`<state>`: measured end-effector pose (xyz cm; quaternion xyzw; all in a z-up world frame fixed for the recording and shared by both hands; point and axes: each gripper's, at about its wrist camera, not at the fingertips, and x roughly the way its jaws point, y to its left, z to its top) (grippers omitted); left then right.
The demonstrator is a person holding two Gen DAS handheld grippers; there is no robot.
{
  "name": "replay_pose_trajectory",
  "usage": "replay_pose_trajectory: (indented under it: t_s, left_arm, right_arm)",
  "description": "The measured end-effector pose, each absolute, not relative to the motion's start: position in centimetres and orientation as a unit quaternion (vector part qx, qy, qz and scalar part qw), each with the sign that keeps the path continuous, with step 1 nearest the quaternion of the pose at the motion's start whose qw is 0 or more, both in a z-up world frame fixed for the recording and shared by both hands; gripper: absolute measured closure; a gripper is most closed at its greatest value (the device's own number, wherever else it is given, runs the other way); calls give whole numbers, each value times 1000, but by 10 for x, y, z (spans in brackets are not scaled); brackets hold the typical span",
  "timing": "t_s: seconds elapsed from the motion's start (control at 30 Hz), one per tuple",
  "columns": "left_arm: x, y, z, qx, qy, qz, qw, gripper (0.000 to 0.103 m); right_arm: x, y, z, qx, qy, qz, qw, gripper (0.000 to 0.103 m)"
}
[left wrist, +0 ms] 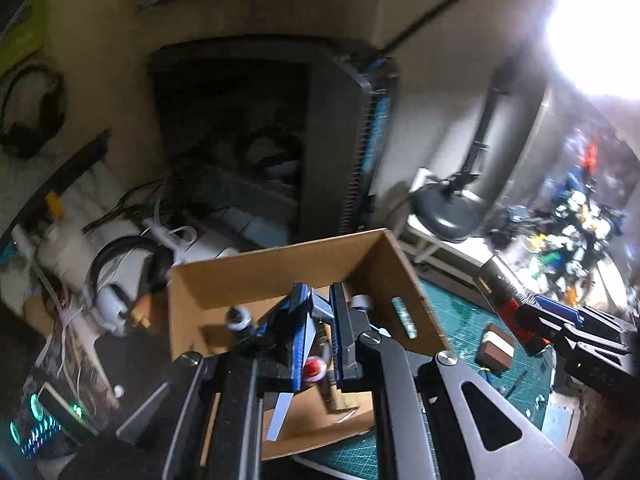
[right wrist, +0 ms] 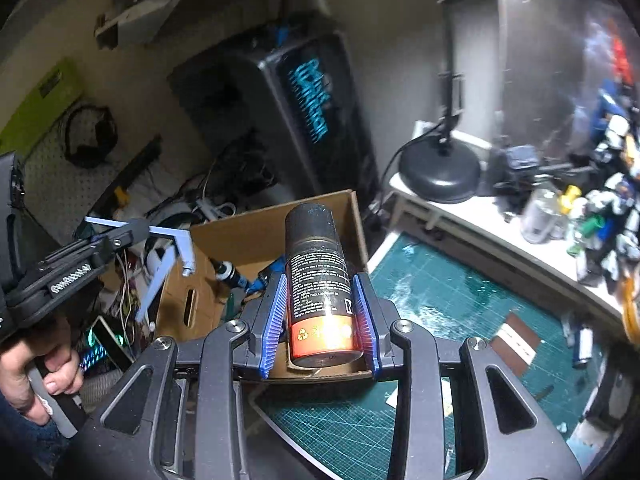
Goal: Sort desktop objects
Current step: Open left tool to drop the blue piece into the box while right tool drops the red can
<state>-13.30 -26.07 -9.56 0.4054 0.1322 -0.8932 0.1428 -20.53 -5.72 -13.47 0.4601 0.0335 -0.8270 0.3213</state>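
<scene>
My right gripper (right wrist: pixel 320 316) is shut on a spray can (right wrist: pixel 318 280) with a black top and orange base, held above the near right corner of an open cardboard box (right wrist: pixel 248 232). In the left wrist view the can (left wrist: pixel 508 296) and right gripper (left wrist: pixel 568 320) show at the right. My left gripper (left wrist: pixel 320 328) holds a grey-blue plastic frame (left wrist: pixel 316 312) above the box (left wrist: pixel 280 276); the frame (right wrist: pixel 168 248) also shows in the right wrist view, hanging from the left gripper (right wrist: pixel 120 236). Small items, including a red one (left wrist: pixel 314 368), lie in the box.
A green cutting mat (right wrist: pixel 440 300) lies right of the box with a brown block (left wrist: pixel 496 350) on it. A black lamp base (right wrist: pixel 440 172) stands on a white shelf (right wrist: pixel 500 224) beside model figures (right wrist: pixel 608 200). A black PC tower (right wrist: pixel 288 112) stands behind. White headphones (left wrist: pixel 116 300) and cables lie left.
</scene>
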Motion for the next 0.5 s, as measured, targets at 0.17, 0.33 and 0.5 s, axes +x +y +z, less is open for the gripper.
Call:
replay_pose_trajectory:
  t_s: [0.17, 0.33, 0.5]
  left_arm:
    - [-128, -289, -120, 435, 159, -871, 161, 92]
    - [-142, -313, -166, 484, 168, -842, 168, 92]
    - [-160, -330, -209, 531, 170, -813, 167, 92]
  right_arm:
    - [-218, -82, -157, 478, 47, -806, 345, 71]
    - [-238, -114, -197, 515, 60, -776, 360, 71]
    - [-257, -150, -243, 563, 86, -745, 348, 71]
